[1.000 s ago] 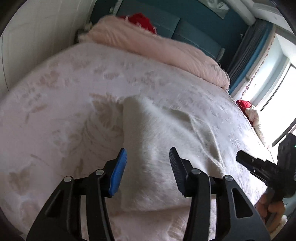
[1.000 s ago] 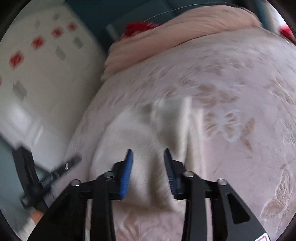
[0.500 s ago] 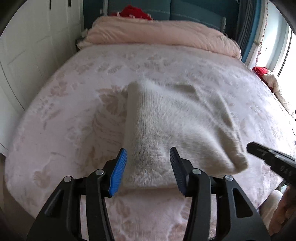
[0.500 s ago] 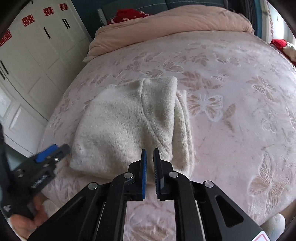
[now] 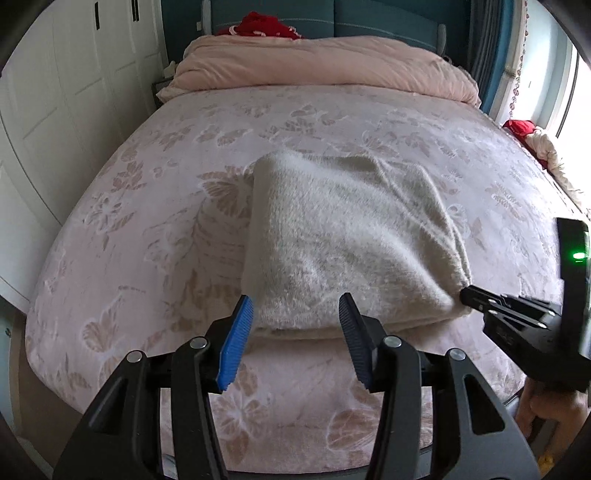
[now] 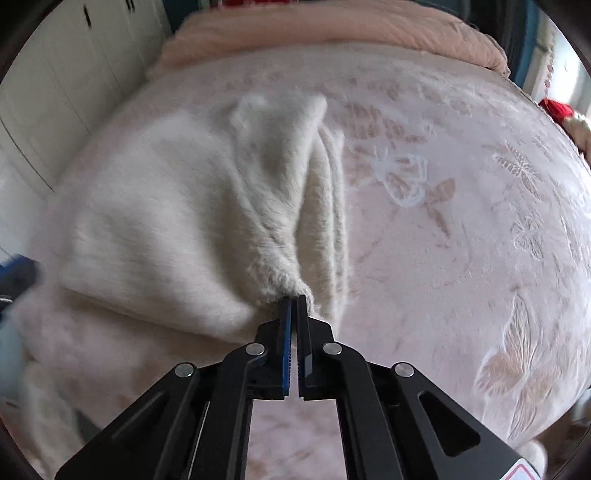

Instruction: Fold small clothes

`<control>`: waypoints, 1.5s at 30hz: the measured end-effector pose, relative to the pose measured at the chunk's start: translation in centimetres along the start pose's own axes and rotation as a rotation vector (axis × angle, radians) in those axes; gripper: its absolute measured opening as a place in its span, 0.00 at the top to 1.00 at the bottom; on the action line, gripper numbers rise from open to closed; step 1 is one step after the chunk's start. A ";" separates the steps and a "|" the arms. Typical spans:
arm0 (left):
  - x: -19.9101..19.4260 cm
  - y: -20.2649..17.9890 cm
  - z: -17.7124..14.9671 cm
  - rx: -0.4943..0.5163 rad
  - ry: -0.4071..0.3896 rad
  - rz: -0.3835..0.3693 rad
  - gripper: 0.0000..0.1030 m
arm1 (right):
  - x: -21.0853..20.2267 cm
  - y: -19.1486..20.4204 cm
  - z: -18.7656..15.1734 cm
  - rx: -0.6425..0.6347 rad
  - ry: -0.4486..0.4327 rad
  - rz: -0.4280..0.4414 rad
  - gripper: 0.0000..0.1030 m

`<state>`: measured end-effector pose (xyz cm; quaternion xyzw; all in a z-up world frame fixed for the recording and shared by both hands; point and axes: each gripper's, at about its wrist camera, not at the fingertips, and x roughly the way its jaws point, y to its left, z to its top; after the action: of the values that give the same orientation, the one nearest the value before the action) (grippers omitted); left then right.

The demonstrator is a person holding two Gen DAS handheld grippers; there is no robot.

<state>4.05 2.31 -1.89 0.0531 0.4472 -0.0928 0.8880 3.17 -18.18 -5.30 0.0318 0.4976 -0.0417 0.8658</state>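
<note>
A cream fluffy garment (image 5: 351, 236) lies folded into a thick pad on the pink floral bedspread (image 5: 147, 221). My left gripper (image 5: 295, 314) is open. Its fingertips hang just above the garment's near edge, towards the left corner, and the pads do not press on it. In the left wrist view my right gripper (image 5: 466, 295) meets the garment's near right corner. The right wrist view shows that gripper (image 6: 294, 301) pinched shut on a tuft of the garment (image 6: 166, 221) at that corner. The left gripper (image 6: 18, 269) shows there only as a blue blur.
A rolled pink quilt (image 5: 325, 62) lies across the head of the bed, with a red item (image 5: 266, 27) behind it. White wardrobe doors (image 5: 55, 92) line the left side. Red and white cloth (image 5: 528, 133) sits by the window. A hand (image 5: 546, 410) grips the right tool.
My right gripper has closed and dropped onto the garment's near right corner. The left gripper has swung round to face the near edge, still open.
</note>
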 end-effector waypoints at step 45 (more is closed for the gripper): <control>-6.3 -3.2 -6.7 -0.023 -0.071 0.096 0.10 | -14.0 2.6 -10.4 0.144 -0.241 0.012 0.33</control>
<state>-5.55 1.10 -0.79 0.0609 0.4135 -0.0465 0.9073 -12.49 -14.03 1.59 0.0917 0.3854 -0.0755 0.9151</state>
